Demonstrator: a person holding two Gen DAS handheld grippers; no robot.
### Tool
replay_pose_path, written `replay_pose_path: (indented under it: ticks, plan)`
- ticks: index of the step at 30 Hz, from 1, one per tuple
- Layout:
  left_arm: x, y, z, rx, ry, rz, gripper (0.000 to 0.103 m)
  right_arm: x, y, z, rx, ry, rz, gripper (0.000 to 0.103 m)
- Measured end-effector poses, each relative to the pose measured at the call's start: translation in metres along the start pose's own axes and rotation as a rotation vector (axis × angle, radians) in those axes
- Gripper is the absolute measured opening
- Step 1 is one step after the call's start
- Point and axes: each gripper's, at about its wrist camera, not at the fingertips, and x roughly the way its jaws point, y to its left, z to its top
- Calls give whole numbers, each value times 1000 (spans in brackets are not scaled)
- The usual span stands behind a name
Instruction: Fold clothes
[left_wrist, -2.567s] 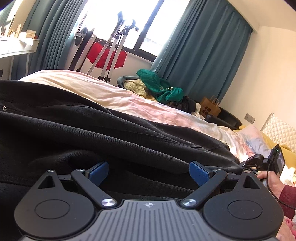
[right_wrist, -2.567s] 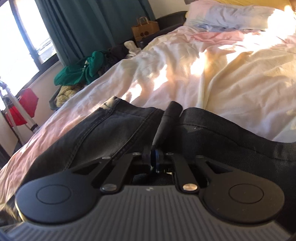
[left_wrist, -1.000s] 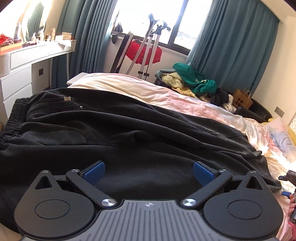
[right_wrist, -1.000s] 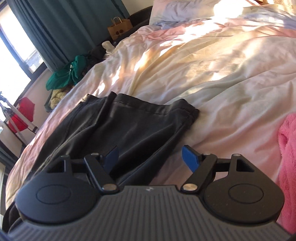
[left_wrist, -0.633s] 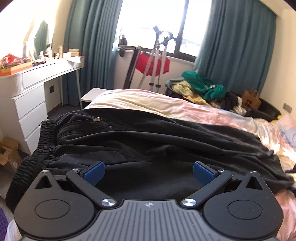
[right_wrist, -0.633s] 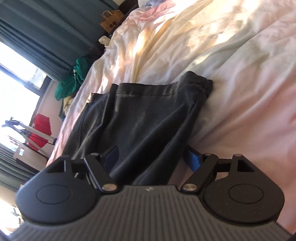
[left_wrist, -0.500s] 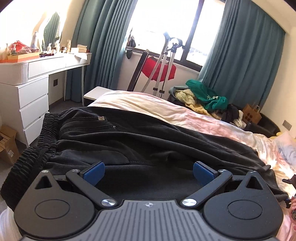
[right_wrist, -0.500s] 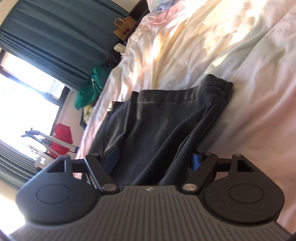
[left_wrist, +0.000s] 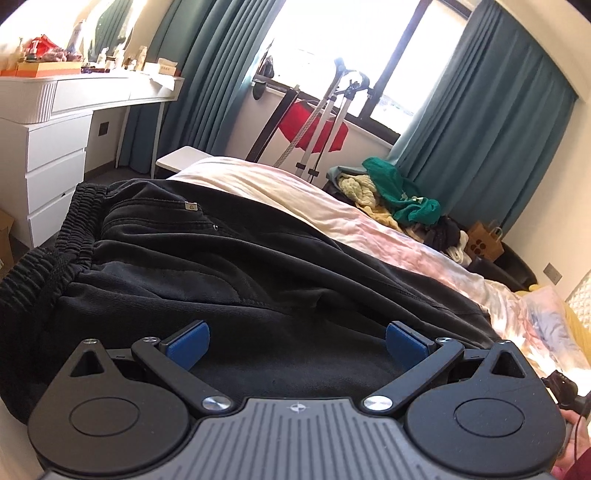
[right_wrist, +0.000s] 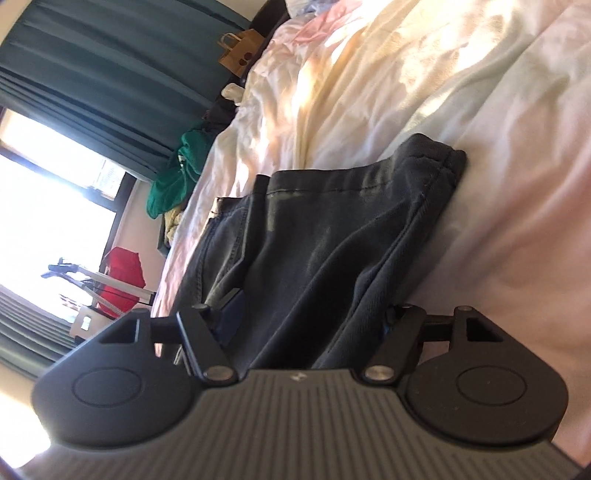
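While the black trousers (left_wrist: 229, 266) lie stretched along the bed (left_wrist: 332, 210), their elastic waistband bunched at the end near the white dresser (left_wrist: 44, 147), the left gripper (left_wrist: 295, 341) hovers low over the thigh area with its blue pads (left_wrist: 188, 339) spread wide and nothing between them. Compared with half a second ago it has barely shifted; the waistband sits a little closer and the dresser fills more of the left side of its view.

Over at the hem end, the right gripper (right_wrist: 314, 314) has tilted further and slid forward onto the trouser leg (right_wrist: 332, 236). A second ago its fingers stood clear of the cloth; now the dark fabric runs right between them, one finger (right_wrist: 229, 306) lying on top of the cloth and the other tucked at the folded edge beside the pale sheet (right_wrist: 498, 184). The jaws are apart, not pinched, so the cloth sits between them without being clamped.

Beyond the bed, a heap of green and yellow clothes (left_wrist: 391, 195) rests under the teal curtains (left_wrist: 480, 129), beside a brown paper bag (left_wrist: 484, 240).
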Motion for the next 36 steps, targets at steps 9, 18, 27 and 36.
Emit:
replay_pose_path:
  ticks: [9,18,27,36]
  plan:
    - [7,19,0,-110,45,38,103,0,7,-1,-82,-33,-65,9]
    - [-1,32,8,-189,71,82,103,-7,11,2,-109,-73,-50,8]
    - [-43,88,30,-491,191,240,103,-1,12,4,-135,-48,-87,8]
    - [-42,145,8,-704,355,400,98,-1,7,4,-88,-21,-97,8]
